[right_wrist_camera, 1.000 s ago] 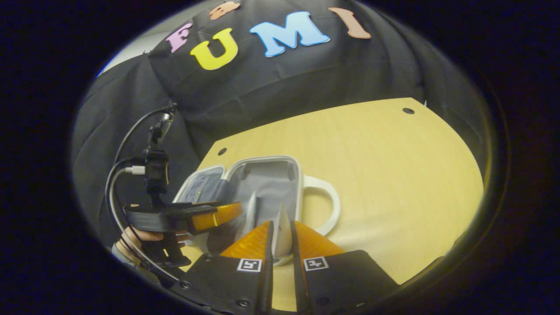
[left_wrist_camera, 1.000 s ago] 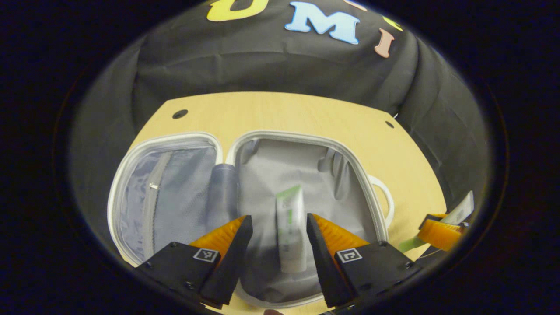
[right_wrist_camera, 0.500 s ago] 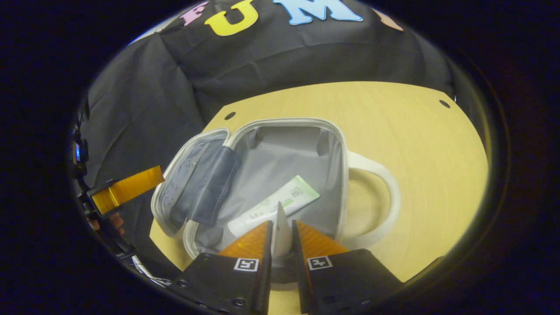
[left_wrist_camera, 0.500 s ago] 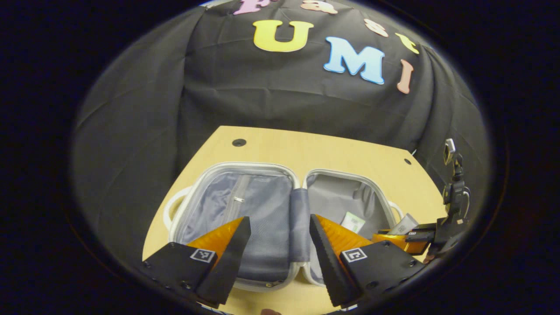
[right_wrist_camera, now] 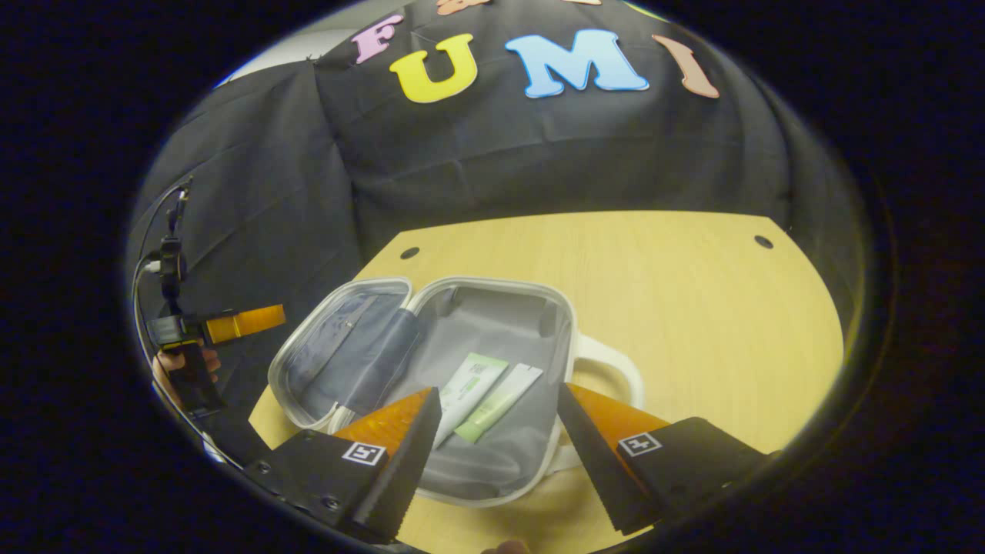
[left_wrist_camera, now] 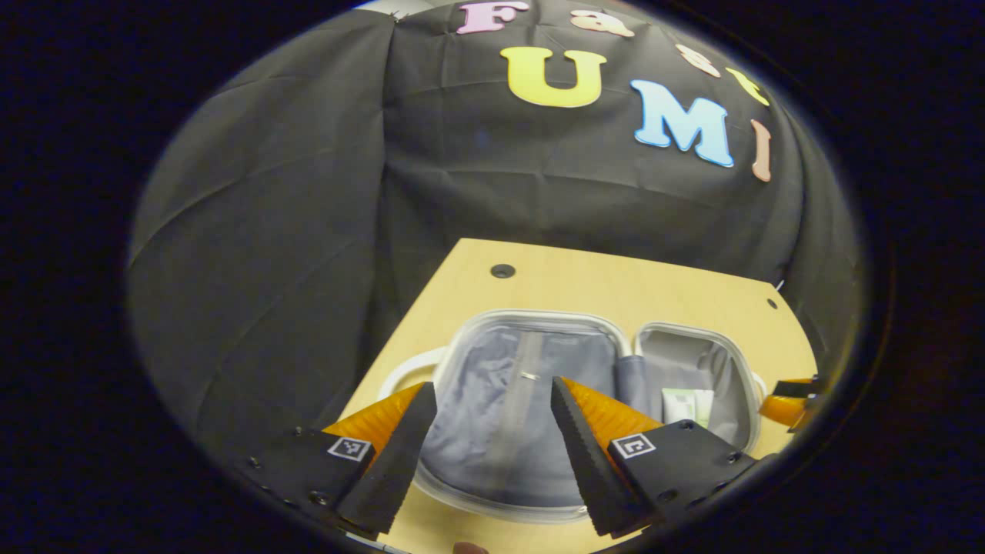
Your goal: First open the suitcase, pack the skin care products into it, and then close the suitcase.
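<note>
Suitcase (right_wrist_camera: 492, 462) lies open flat on the wooden table (right_wrist_camera: 677, 308), its two halves side by side, a white handle (right_wrist_camera: 616, 369) on its right half. In the right gripper view two skin care tubes rest side by side and touching in the grey-lined right half: a white-and-green tube (right_wrist_camera: 471, 388) and a paler tube (right_wrist_camera: 500, 402) just right of it. The right tongs (right_wrist_camera: 499, 431) hang spread wide over that half, holding nothing. The left tongs (left_wrist_camera: 492, 431) are also spread wide and empty, above the zippered mesh half (left_wrist_camera: 523, 400). A hand (right_wrist_camera: 181, 369) grips the left device at the table's left edge.
</note>
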`<state>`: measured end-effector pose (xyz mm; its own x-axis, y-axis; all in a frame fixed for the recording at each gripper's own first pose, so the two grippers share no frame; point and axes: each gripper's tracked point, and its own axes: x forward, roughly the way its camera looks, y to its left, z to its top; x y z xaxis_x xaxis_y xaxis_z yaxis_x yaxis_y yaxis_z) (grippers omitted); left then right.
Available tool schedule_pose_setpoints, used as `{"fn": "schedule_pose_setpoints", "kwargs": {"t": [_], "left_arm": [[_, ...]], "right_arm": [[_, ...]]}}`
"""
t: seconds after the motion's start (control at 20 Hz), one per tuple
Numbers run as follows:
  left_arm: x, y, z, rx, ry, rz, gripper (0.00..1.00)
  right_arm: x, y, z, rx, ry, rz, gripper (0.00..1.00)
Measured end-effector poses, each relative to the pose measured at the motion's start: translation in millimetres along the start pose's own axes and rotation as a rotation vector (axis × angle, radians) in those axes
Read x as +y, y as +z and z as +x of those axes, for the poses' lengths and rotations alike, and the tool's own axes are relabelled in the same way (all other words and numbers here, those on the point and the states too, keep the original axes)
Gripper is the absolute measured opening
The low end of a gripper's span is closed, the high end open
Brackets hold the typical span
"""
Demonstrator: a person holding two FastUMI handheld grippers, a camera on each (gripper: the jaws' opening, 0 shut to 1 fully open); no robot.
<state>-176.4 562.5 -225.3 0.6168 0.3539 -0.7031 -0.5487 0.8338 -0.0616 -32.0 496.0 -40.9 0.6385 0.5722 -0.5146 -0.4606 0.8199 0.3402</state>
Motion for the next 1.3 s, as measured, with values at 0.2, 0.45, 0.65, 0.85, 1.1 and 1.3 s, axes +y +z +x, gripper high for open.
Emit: {"fn": "schedule_pose_setpoints", "kwargs": {"t": [0.2,0.45,0.65,0.85,1.1,1.3], "left_arm": [[65,8,20,0.013,0.053,-0.054,0.97],[125,-13,59,0.104,0.054,-0.149,0.98],[141,-44,93,0.205,0.006,-0.232,0.98],[135,-63,116,0.250,-0.058,-0.329,0.95],[126,-77,126,0.279,-0.108,-0.486,0.54],[135,-82,121,0.288,-0.084,-0.544,0.23]], "right_arm": [[-16,16,-21,-0.058,-0.059,-0.017,0.93],[-35,13,-32,-0.045,-0.130,-0.039,0.93],[-40,3,-37,-0.015,-0.160,-0.041,0.94],[-43,3,-43,-0.020,-0.185,-0.032,0.94],[-53,5,-54,-0.039,-0.216,0.001,0.94],[-64,5,-66,-0.052,-0.241,0.007,0.94]]}}
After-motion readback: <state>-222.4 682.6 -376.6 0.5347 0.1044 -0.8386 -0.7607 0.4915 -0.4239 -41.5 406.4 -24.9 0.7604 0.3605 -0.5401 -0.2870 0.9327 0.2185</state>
